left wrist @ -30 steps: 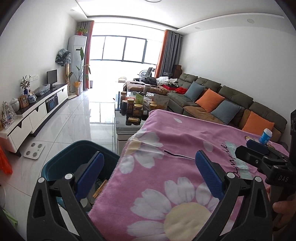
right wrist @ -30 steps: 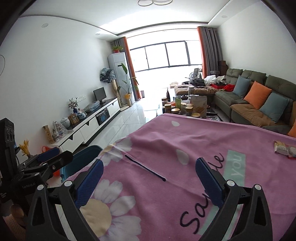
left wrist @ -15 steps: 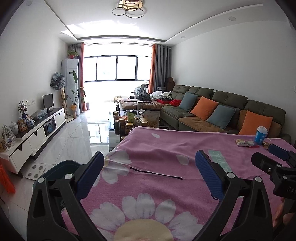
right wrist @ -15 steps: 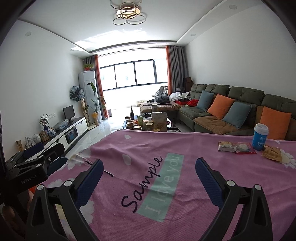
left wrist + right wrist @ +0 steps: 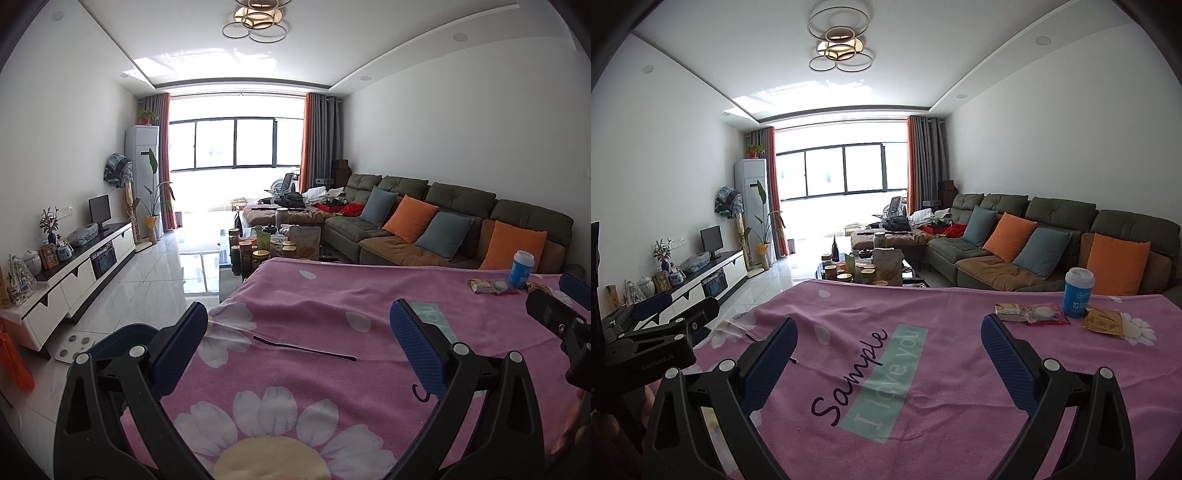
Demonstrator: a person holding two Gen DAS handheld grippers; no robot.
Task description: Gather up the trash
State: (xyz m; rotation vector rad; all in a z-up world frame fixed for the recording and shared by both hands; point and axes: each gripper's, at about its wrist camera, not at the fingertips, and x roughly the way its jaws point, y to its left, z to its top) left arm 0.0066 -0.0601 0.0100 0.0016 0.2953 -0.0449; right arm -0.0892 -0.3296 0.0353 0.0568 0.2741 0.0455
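Observation:
A blue paper cup (image 5: 1078, 293) stands at the far right of the pink flowered cloth (image 5: 942, 354). Beside it lie a snack wrapper (image 5: 1030, 314) and a brown wrapper (image 5: 1102, 322); the cup (image 5: 521, 269) and wrapper (image 5: 491, 286) also show in the left wrist view. A thin black stick (image 5: 304, 348) lies on the cloth. A dark teal bin (image 5: 122, 338) stands off the table's left edge. My left gripper (image 5: 295, 354) is open and empty above the cloth near the stick. My right gripper (image 5: 886, 358) is open and empty, short of the wrappers.
A coffee table with jars (image 5: 258, 251) stands beyond the table. A green sofa with orange and blue cushions (image 5: 443, 225) runs along the right wall. A white TV cabinet (image 5: 74, 273) lines the left wall. A white scale (image 5: 74, 345) lies on the tiled floor.
Both grippers have tilted up and swung right; the bin has slid to the left edge of the view, and the cup and wrappers have come into view. Both stay open.

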